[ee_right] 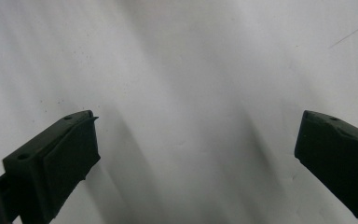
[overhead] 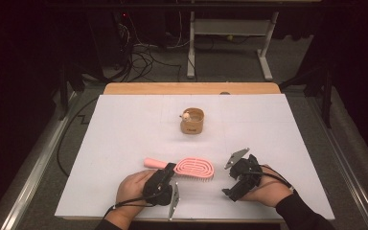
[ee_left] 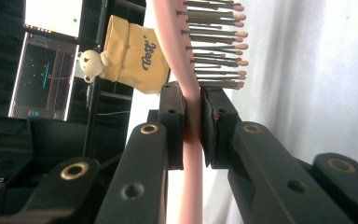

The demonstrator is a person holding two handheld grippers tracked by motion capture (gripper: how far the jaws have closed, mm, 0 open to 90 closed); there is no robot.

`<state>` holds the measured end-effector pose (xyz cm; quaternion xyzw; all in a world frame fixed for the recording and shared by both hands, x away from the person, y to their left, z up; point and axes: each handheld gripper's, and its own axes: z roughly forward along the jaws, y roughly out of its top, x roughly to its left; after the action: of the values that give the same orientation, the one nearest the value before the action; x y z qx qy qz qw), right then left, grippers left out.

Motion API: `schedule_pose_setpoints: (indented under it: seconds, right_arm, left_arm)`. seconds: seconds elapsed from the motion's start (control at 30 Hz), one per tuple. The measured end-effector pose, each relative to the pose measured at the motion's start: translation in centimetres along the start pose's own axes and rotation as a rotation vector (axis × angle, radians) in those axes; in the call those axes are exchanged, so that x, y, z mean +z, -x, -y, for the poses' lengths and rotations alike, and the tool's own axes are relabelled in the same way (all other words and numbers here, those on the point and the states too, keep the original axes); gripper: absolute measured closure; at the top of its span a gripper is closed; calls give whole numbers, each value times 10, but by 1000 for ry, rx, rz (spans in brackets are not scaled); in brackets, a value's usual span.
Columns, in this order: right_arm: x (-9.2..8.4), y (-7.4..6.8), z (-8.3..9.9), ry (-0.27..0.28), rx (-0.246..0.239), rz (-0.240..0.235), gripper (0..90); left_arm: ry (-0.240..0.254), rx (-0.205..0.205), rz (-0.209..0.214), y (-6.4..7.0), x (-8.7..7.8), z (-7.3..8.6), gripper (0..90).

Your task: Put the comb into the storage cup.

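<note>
From above, the left gripper clamps a pink hairbrush at the neck where handle meets head. The brush lies flat on the white table, its looped head reaching out ahead of the jaws toward the right gripper, its handle tip poking out behind them. The right gripper rests well apart from the brush, jaws spread and holding nothing. Farther ahead of both stands a small tan cup with a bear figure on its rim.

Along the left gripper, the two pads pinch the thin pink hairbrush edge-on; the bristles stick out past the right-hand pad. The grip sits on a narrow, smooth strip of plastic, so the likely trouble is the brush pivoting or sliding between the pads once lifted, the heavier head dragging it down. Beyond the jaws, to their left, the cup and its bear wait; a swinging brush head could knock that light cup over.

Along the right gripper, the jaws stand wide over bare white table, nothing between them. If it closes in carelessly to help, it could nudge the brush head and twist it out of the left grip.
</note>
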<state>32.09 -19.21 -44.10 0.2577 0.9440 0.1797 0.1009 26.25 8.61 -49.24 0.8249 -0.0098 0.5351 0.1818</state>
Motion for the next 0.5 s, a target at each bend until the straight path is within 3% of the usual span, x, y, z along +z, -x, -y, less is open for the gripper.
schedule_pose_setpoints:
  seconds: [0.13, 0.5]
  right_arm:
    - [2, 1, 7, 58, 11, 11, 1]
    - [3, 5, 28, 262, 119, 53, 1]
  left_arm:
    - [13, -25, -7, -1, -1, 1, 793]
    - [49, -183, -3, -11, -4, 12, 794]
